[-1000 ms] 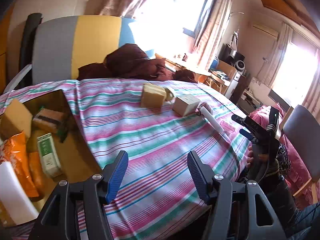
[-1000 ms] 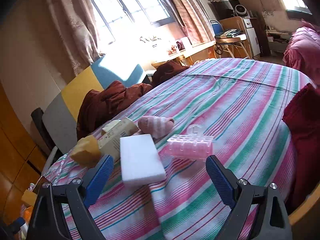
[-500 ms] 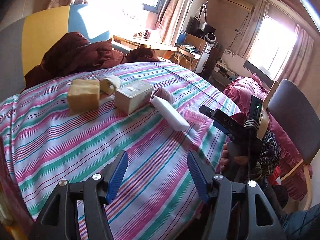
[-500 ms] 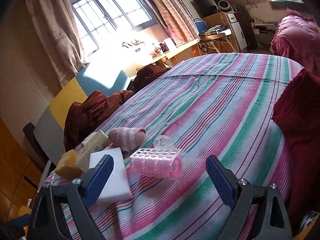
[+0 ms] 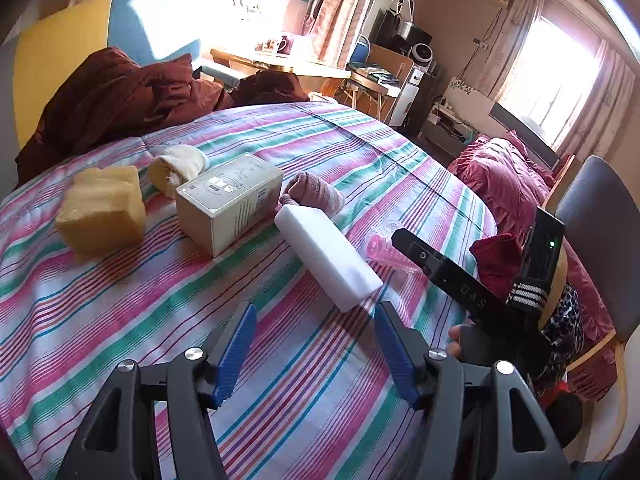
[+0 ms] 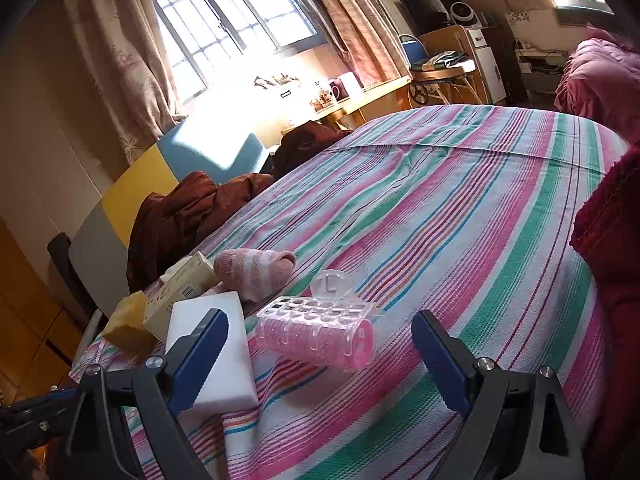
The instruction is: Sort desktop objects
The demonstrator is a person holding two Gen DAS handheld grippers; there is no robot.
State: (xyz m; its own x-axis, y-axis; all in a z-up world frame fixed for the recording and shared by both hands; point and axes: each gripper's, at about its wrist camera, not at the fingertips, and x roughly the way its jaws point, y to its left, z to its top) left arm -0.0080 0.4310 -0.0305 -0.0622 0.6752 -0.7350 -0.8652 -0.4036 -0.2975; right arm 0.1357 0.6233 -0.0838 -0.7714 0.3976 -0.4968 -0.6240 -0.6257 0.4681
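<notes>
- My left gripper (image 5: 314,346) hangs empty, fingers apart, near the white block's (image 5: 329,256) end.
- My right gripper (image 6: 320,354) gapes wide just before the pink roller (image 6: 316,330), beside that block.

sponge (image 5: 102,210): left of box (image 5: 228,202)
foam block (image 5: 328,258): right of box
sock (image 5: 316,196): behind foam block
hair roller (image 6: 316,330): right of foam block

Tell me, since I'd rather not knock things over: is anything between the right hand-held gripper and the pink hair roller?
Nothing visible is. The right hand-held gripper is open, and the pink hair roller lies on the striped cloth straight ahead between its fingers. The white sponge block sits close beside the roller, behind the left finger.
</notes>
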